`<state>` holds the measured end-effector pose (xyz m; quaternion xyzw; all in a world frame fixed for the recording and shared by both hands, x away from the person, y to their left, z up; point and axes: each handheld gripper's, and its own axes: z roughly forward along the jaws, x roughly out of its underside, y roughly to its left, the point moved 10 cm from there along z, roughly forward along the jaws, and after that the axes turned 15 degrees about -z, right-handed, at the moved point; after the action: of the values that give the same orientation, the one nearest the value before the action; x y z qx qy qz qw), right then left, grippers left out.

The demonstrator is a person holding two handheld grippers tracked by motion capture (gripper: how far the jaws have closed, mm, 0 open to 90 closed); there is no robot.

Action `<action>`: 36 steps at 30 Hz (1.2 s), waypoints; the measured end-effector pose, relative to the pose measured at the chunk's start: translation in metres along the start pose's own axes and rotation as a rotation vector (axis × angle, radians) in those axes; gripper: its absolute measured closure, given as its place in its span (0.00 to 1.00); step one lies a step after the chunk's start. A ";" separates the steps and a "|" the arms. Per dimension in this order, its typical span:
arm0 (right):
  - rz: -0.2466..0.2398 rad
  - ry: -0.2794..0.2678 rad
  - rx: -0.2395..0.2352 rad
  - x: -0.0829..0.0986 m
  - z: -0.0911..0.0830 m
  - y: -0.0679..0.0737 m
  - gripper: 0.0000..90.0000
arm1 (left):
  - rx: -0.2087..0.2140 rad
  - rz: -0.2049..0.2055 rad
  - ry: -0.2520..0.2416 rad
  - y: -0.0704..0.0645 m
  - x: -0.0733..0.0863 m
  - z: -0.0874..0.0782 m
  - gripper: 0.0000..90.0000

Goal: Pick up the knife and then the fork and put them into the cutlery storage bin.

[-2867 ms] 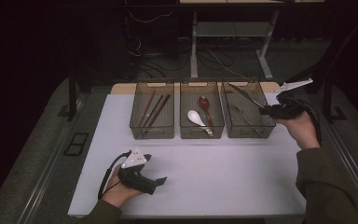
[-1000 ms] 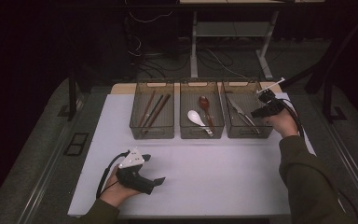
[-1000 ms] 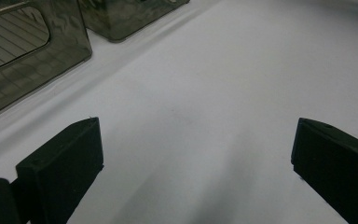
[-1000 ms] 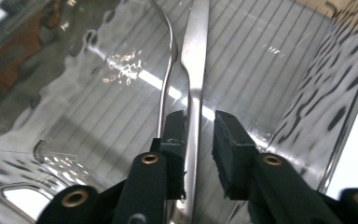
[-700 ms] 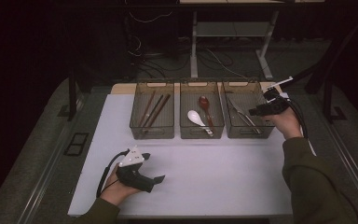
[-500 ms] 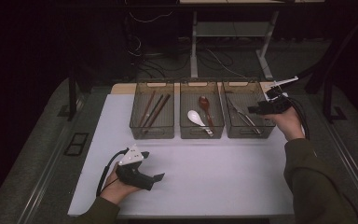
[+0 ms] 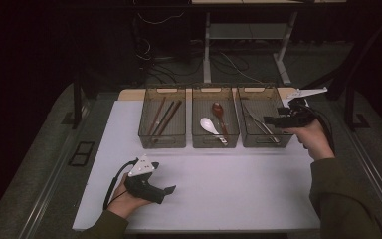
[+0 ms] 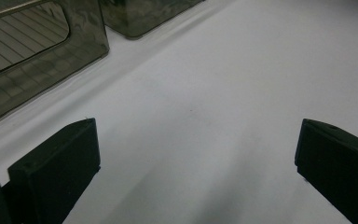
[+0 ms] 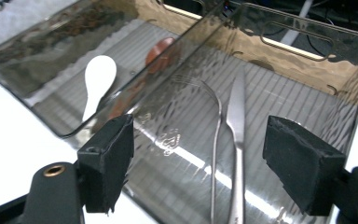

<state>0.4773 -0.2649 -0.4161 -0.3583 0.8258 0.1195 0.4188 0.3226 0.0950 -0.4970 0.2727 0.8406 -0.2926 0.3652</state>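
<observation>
On the white table [image 7: 229,189], the right-hand smoked bin [image 7: 258,142] holds a knife [image 9: 237,140] and fork [image 9: 214,154], long axes toward me. My right gripper [image 9: 200,163], jaws wide, hangs just above; my left gripper [image 8: 191,177], also wide, rests near the front edge.

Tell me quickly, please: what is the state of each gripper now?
Left gripper: open, holding nothing, low over the white table.
Right gripper: open, holding nothing, above the bin with the metal knife.
</observation>
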 end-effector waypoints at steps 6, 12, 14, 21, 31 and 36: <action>-0.015 -0.025 -0.014 0.006 -0.009 0.016 0.25 | -0.001 -0.004 -0.001 0.000 0.000 0.001 0.00; -0.018 -0.061 -0.032 0.013 -0.018 0.034 0.22 | -0.002 -0.001 0.001 0.000 0.000 0.001 0.00; -0.019 -0.069 -0.035 0.015 -0.020 0.040 0.22 | -0.002 -0.003 0.002 0.000 0.001 0.001 0.00; -0.035 -0.106 -0.053 0.025 -0.028 0.062 0.19 | 0.001 0.000 -0.003 0.000 0.001 0.000 0.00; -0.083 -0.132 -0.064 0.050 -0.028 0.094 0.16 | 0.007 -0.002 -0.012 -0.001 0.001 -0.001 0.00; -0.074 -0.146 -0.069 0.060 -0.030 0.106 0.16 | 0.011 -0.001 -0.013 -0.002 0.001 -0.002 0.00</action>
<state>0.3627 -0.2338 -0.4556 -0.3932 0.7747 0.1579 0.4695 0.3195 0.0949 -0.4959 0.2723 0.8369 -0.2990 0.3689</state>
